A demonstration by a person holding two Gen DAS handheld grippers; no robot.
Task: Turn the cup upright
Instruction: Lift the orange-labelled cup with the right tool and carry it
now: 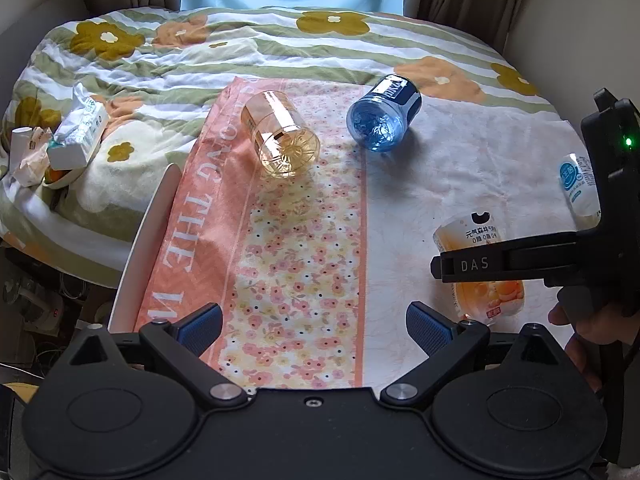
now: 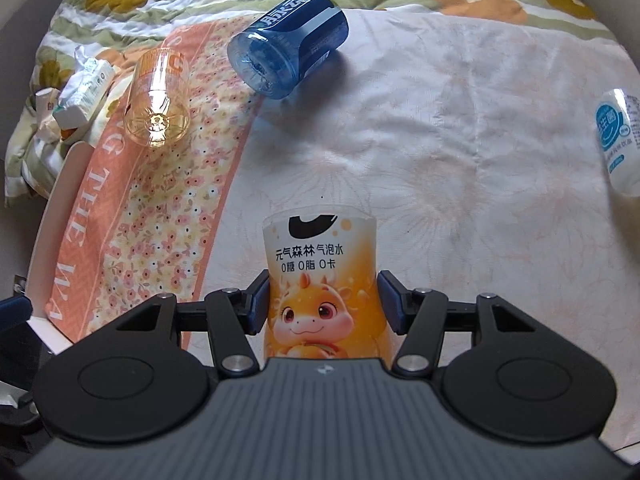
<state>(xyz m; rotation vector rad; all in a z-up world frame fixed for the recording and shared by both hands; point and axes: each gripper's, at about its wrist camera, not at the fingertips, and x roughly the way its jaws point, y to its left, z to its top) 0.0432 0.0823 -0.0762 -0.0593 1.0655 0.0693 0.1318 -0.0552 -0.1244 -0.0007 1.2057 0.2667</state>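
Note:
An orange cartoon-dragon cup (image 2: 322,280) stands between the fingers of my right gripper (image 2: 322,304), which is shut on it. It also shows in the left wrist view (image 1: 480,268), crossed by the right gripper's black finger (image 1: 500,266). A clear amber cup (image 1: 280,134) lies on its side on the floral cloth (image 1: 304,264), base toward me; it also shows in the right wrist view (image 2: 158,102). A blue cup (image 1: 384,114) lies on its side further right, also seen in the right wrist view (image 2: 286,58). My left gripper (image 1: 314,330) is open and empty over the cloth's near end.
A white and blue cup (image 1: 578,186) lies at the right, also in the right wrist view (image 2: 620,144). A tissue pack (image 1: 78,132) and wrappers sit at the left on the flowered quilt (image 1: 240,40). A white table edge (image 1: 140,248) shows at the left.

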